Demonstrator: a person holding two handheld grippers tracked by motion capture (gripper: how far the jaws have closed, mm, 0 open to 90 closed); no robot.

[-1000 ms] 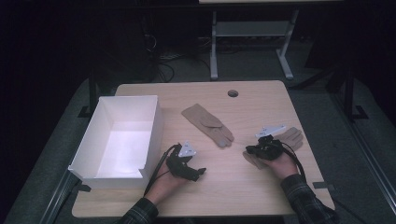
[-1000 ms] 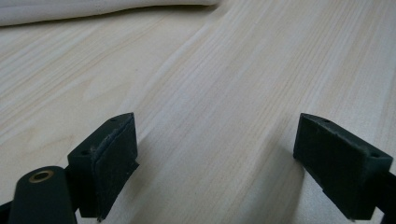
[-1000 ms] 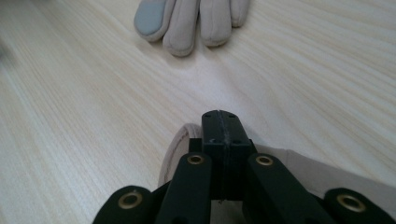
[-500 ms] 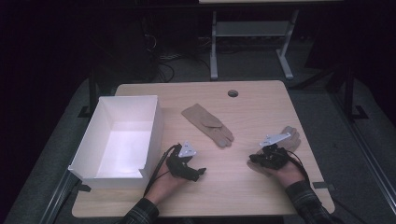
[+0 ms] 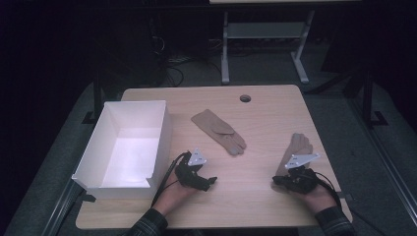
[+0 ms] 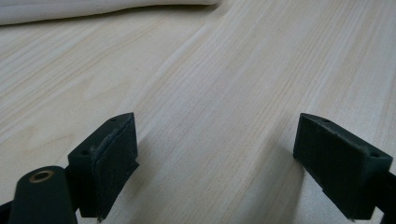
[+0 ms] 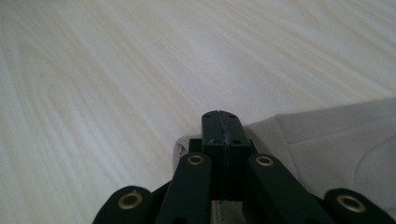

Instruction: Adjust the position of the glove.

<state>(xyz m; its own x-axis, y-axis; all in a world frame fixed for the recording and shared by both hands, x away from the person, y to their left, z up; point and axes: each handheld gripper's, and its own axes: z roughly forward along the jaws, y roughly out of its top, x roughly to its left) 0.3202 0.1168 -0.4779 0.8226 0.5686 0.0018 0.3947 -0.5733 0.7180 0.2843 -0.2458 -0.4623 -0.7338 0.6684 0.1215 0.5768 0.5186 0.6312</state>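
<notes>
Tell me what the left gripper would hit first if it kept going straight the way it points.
Probably nothing soon: the left gripper, jaws open, points across bare table. The pale edge of a glove lies far ahead and off to the side, though depth is hard to judge.

Dark room, grey carpet floor [image 5: 344, 113], light wood table [image 5: 275, 105] with a cable hole, a white-legged table frame [image 5: 260, 34] behind it.
</notes>
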